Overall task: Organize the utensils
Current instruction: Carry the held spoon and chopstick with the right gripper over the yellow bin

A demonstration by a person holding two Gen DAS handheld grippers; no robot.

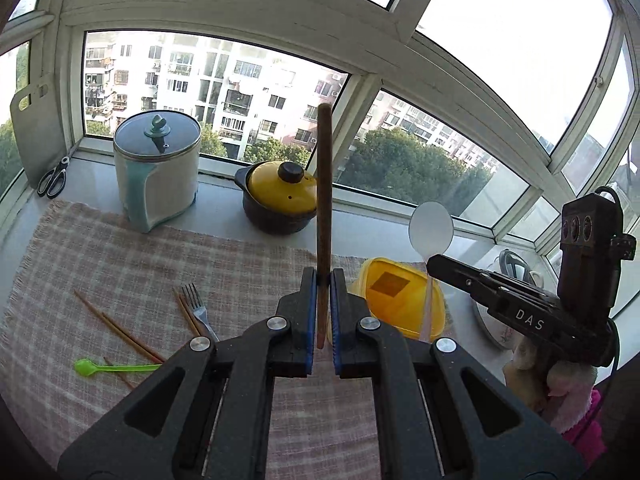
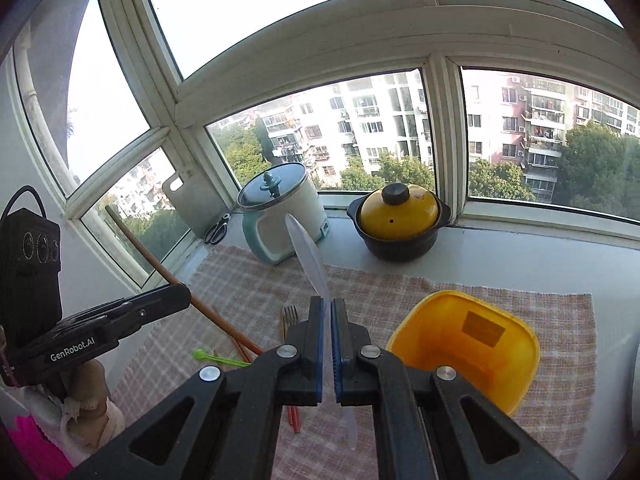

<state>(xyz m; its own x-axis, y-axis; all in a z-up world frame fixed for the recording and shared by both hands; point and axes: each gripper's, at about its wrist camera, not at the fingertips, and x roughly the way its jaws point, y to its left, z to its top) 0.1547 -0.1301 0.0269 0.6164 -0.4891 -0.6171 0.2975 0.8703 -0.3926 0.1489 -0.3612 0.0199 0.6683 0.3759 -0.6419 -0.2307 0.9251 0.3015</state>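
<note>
My left gripper [image 1: 323, 280] is shut on a brown wooden chopstick [image 1: 324, 184] that stands upright above the checked cloth [image 1: 120, 256]. My right gripper [image 2: 330, 308] is shut on a white translucent plastic spoon [image 2: 308, 256], its bowl pointing up; in the left wrist view the same spoon [image 1: 431, 226] rises from the right gripper [image 1: 434, 260]. A yellow plastic container [image 2: 464, 344] lies open on the cloth just right of the right gripper. On the cloth lie a metal fork [image 1: 198, 306], several more chopsticks [image 1: 120, 332] and a green plastic spoon [image 1: 104, 367].
A white-and-teal electric pot [image 1: 158, 172] and a yellow-lidded black clay pot [image 1: 280, 196] stand on the windowsill. Scissors [image 1: 52, 180] and a cutting board [image 1: 36, 128] lean at the far left. Window frames close off the back. A hand in a pink sleeve [image 1: 576, 412] holds the right gripper.
</note>
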